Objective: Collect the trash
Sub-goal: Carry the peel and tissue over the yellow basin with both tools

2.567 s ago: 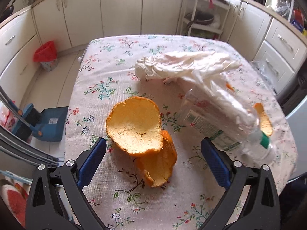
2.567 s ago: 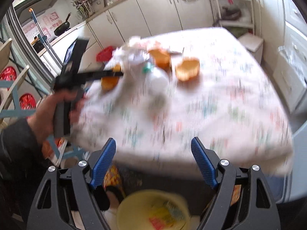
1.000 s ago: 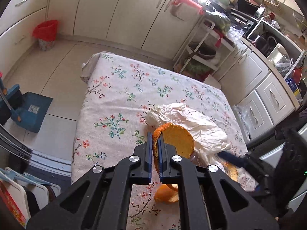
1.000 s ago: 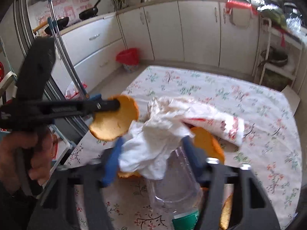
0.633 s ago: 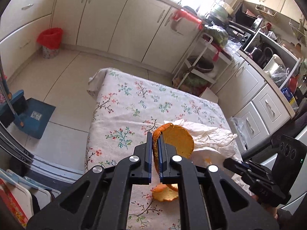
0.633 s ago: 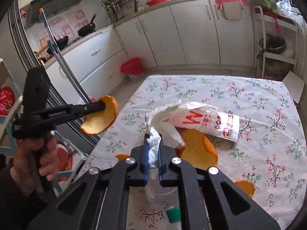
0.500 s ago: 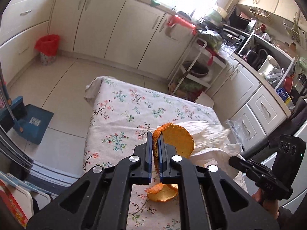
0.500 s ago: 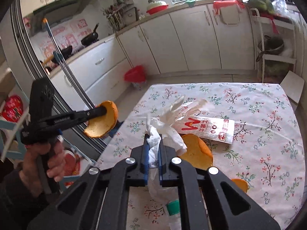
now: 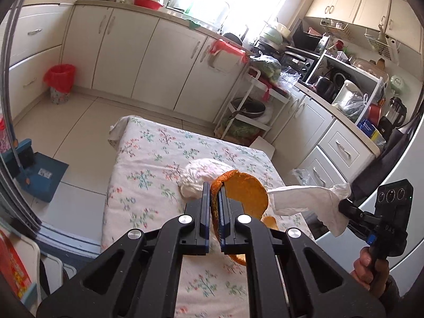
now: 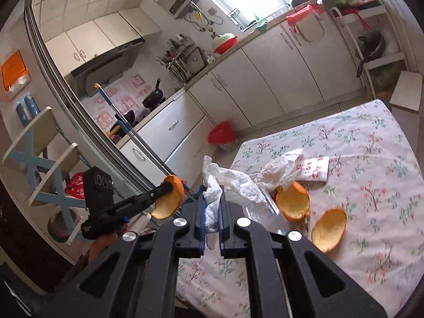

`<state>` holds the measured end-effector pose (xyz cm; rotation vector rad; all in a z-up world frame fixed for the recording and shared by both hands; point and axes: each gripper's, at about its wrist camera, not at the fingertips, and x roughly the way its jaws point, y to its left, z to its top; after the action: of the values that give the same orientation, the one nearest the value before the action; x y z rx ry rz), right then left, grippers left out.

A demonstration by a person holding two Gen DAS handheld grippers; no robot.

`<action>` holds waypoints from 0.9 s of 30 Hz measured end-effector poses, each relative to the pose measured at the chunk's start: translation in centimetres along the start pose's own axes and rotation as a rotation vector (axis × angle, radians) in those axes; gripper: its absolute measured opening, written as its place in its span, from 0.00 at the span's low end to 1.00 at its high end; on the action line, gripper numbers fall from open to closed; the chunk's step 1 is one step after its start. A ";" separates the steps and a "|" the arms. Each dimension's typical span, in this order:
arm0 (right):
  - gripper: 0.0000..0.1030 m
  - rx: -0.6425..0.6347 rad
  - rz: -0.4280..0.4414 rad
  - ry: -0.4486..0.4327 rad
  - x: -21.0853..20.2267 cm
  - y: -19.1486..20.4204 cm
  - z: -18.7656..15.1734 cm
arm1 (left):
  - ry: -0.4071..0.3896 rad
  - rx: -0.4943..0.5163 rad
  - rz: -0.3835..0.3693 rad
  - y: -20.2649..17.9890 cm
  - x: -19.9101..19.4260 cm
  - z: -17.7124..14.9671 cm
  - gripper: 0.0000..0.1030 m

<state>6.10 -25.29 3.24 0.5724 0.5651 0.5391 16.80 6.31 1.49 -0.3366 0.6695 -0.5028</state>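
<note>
Now left tongs [image 9: 214, 212] pinch orange peel [image 9: 245, 196].

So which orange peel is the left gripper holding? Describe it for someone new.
Start at the floral-cloth table. Two peels lie on it. The held orange peel hangs beyond its edge, pinched in the left gripper.

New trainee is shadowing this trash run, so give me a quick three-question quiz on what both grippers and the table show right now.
1. True or false: the left gripper is shut on an orange peel.
2. What is the right gripper clamping? A) plastic bottle B) white tissue C) red bag
3. How many orange peel pieces lie on the floral tablecloth in the right wrist view?

Key: 1 true. 2 B, the white tissue. 3 two, one beside the other.
</note>
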 end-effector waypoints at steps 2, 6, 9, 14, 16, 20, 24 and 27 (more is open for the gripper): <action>0.08 0.029 0.002 0.003 -1.2 -0.1 -1.4 | 0.003 0.006 -0.004 -0.7 -0.7 -1.3 0.05; 0.08 0.076 0.002 0.011 -3.2 -0.5 -3.9 | 0.007 0.035 -0.001 -2.5 -2.0 -3.8 0.05; 0.08 0.100 -0.001 0.017 -4.7 -0.6 -5.6 | 0.011 0.042 0.003 -3.5 -2.8 -5.6 0.05; 0.08 0.141 0.004 0.035 -6.9 -0.7 -8.1 | 0.014 0.063 0.034 -5.1 -4.3 -8.3 0.05; 0.08 0.150 0.007 0.044 -7.6 -0.5 -9.2 | 0.003 0.088 0.059 -6.0 -5.3 -9.4 0.05; 0.08 0.157 0.011 0.082 -8.7 -0.1 -11.8 | -0.011 0.133 0.097 -7.6 -7.0 -11.5 0.05; 0.08 0.205 0.014 0.143 -9.2 -0.4 -15.2 | 0.008 0.163 0.122 -8.7 -8.2 -14.1 0.05; 0.08 0.244 0.011 0.194 -9.3 -0.4 -17.4 | 0.031 0.189 0.130 -9.4 -8.7 -15.7 0.05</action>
<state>-11.28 -25.20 -6.09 0.7599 0.8189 0.5433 -2.58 1.06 -1.52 -0.1064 0.6636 -0.4440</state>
